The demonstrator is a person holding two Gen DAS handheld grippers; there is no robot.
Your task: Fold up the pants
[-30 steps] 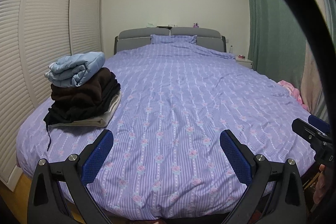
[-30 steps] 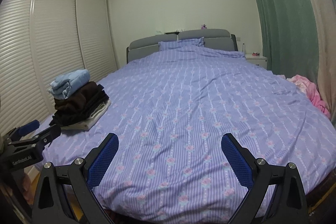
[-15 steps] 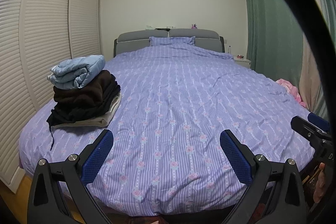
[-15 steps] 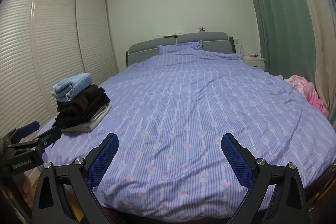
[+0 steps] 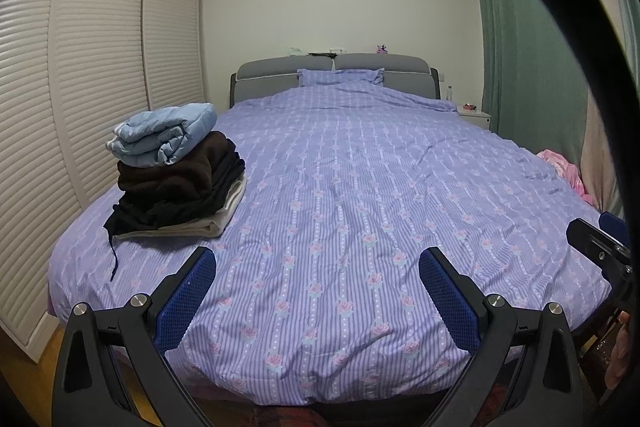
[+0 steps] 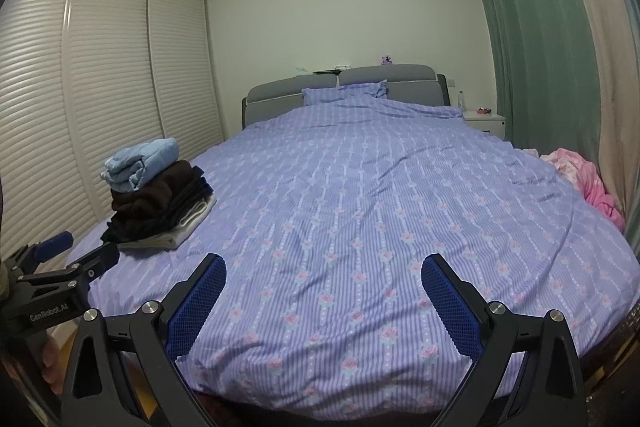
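Note:
A stack of folded clothes [image 5: 176, 179] sits on the left side of the bed: light blue on top, brown and black under it, beige at the bottom. It also shows in the right wrist view [image 6: 156, 195]. My left gripper [image 5: 316, 291] is open and empty above the foot of the bed. My right gripper [image 6: 324, 295] is open and empty there too. Each gripper shows at the edge of the other's view, the right one [image 5: 600, 247] and the left one [image 6: 64, 267]. No unfolded pants lie in front of me.
The bed has a purple striped flowered cover [image 5: 360, 207] and a grey headboard [image 5: 332, 71]. A pink garment [image 6: 588, 183] lies at the bed's right edge by the green curtain [image 6: 532, 39]. Louvred wardrobe doors [image 5: 80, 67] line the left wall. A white nightstand [image 6: 486, 121] stands at the back right.
Both grippers have drawn back and risen slightly from the bed; more of the bed's foot edge and floor shows. Nothing on the bed has moved.

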